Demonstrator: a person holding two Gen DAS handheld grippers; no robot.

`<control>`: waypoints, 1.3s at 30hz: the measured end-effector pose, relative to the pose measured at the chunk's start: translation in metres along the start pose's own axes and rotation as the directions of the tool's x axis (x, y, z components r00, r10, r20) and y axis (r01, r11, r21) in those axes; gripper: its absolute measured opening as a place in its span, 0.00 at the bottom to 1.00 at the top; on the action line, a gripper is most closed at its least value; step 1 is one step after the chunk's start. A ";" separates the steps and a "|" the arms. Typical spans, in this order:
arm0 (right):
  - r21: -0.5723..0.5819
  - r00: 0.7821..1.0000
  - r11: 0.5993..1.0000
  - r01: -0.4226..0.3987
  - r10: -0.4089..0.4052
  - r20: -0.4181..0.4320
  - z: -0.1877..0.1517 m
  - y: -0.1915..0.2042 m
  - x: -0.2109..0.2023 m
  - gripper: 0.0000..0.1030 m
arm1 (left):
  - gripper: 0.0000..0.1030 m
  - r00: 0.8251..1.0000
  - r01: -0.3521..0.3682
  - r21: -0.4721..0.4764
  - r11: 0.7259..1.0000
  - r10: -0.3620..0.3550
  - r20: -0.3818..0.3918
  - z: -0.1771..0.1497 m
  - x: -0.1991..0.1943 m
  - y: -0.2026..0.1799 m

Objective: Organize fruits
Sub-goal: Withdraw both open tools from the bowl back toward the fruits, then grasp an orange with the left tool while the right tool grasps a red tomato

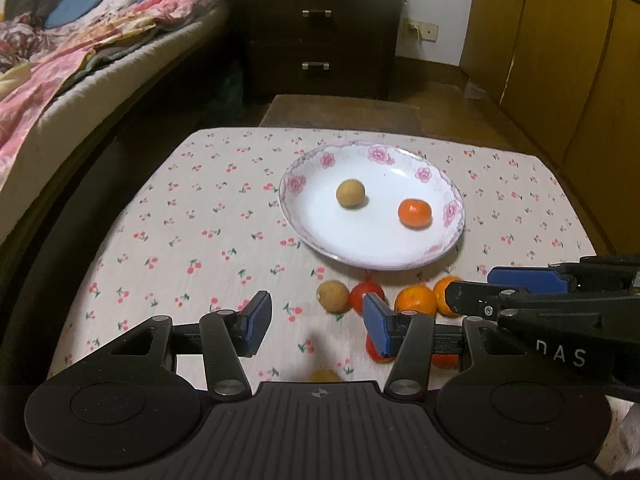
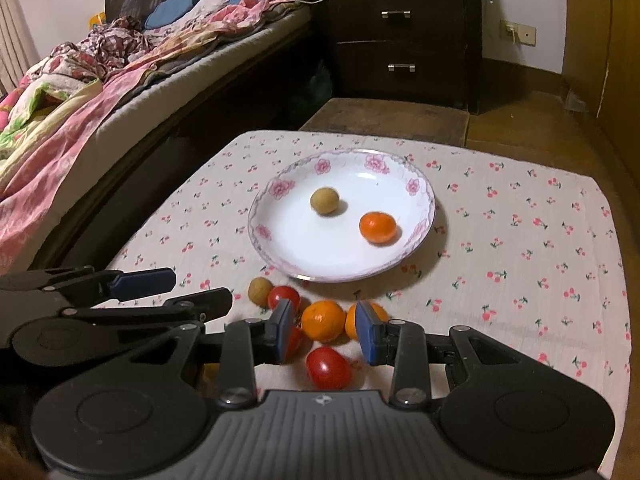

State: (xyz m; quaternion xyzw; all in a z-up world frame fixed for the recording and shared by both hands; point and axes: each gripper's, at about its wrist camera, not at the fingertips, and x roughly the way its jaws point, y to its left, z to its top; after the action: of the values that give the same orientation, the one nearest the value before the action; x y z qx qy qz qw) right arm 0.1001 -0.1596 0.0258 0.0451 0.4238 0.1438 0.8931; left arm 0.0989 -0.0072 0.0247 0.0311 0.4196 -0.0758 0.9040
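A white floral plate [image 1: 384,256] [image 2: 280,252] holds a tan round fruit [image 1: 350,194] [image 2: 325,200] and a mandarin [image 1: 415,213] [image 2: 378,227]. Before the plate lie a tan fruit [image 1: 333,296] [image 2: 260,291], red tomatoes [image 1: 362,294] [image 2: 328,367] and two mandarins [image 1: 415,300] [image 2: 323,320]. My left gripper [image 1: 316,326] is open and empty over the cloth, left of the pile. My right gripper [image 2: 326,334] is open, its jaws either side of the mandarin, above a tomato. It enters the left wrist view from the right [image 1: 520,292].
The table has a cherry-print cloth [image 1: 192,216] [image 2: 520,240]. A bed [image 1: 80,60] runs along the left. A dark drawer chest [image 1: 320,32] and a low wooden stool [image 1: 340,112] stand behind the table. A wooden wardrobe [image 1: 560,60] is at the right.
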 end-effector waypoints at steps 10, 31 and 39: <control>-0.009 0.999 1.000 0.001 -0.001 -0.036 -0.013 0.006 0.002 0.34 | 0.58 1.000 -0.010 0.017 1.000 0.010 -0.020 -0.013 -0.004 0.000; -0.004 0.998 1.000 0.006 -0.007 -0.064 -0.017 0.004 0.010 0.35 | 0.64 0.999 -0.022 0.044 0.999 0.023 -0.024 -0.018 -0.003 0.001; 0.001 0.997 1.000 0.003 -0.003 -0.072 -0.018 0.001 0.011 0.36 | 0.63 0.999 -0.028 -0.012 1.000 0.027 -0.042 -0.019 0.000 0.020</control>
State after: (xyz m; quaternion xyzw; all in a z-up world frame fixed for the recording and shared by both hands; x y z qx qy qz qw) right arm 0.0929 -0.1565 0.0066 0.0399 0.4560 0.1435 0.8774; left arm 0.0874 0.0154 0.0121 0.0326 0.4382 -0.0599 0.8963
